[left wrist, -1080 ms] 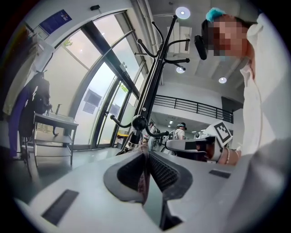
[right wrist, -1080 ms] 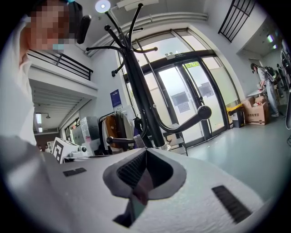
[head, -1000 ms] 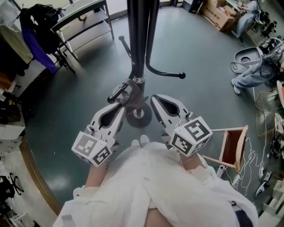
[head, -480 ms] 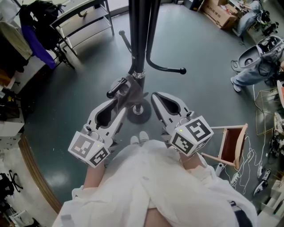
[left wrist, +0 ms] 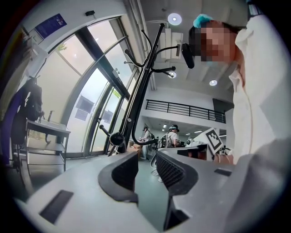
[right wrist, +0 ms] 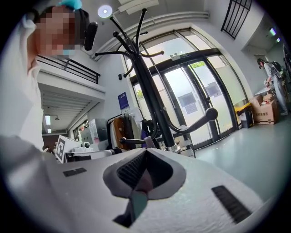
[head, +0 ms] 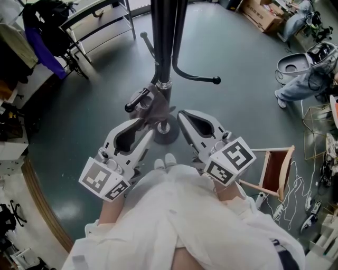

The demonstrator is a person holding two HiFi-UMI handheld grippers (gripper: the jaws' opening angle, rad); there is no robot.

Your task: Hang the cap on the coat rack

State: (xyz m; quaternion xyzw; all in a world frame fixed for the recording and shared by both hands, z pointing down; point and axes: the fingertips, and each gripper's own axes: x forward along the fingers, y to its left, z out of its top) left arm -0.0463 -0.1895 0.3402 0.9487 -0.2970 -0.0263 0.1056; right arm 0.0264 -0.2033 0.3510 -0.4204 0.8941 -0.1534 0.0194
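Observation:
A black coat rack [head: 166, 42] rises from its round base [head: 168, 136] just ahead of me. A grey cap [head: 157, 104] hangs on a low hook with a black knob [head: 129, 108]. My left gripper [head: 149, 132] is just below the cap, its jaws open and apart from it, with nothing between them. In the left gripper view the left gripper [left wrist: 146, 163] shows a clear gap, and the rack pole [left wrist: 142, 91] stands beyond it. My right gripper [head: 182, 117] is right of the cap, shut and empty. The right gripper [right wrist: 143, 157] faces the rack [right wrist: 152, 100].
A metal shelf bench [head: 100, 21] and a rail with dark clothes [head: 45, 31] stand at the back left. A small wooden frame with a red panel [head: 274, 174] lies at the right, with cables beside it. A seated person's legs [head: 301, 87] and cardboard boxes [head: 259, 16] are at the far right.
The left jaws have opened and let go of the cap, which stays on the low hook. The left gripper has drawn back a little. The right gripper has barely moved.

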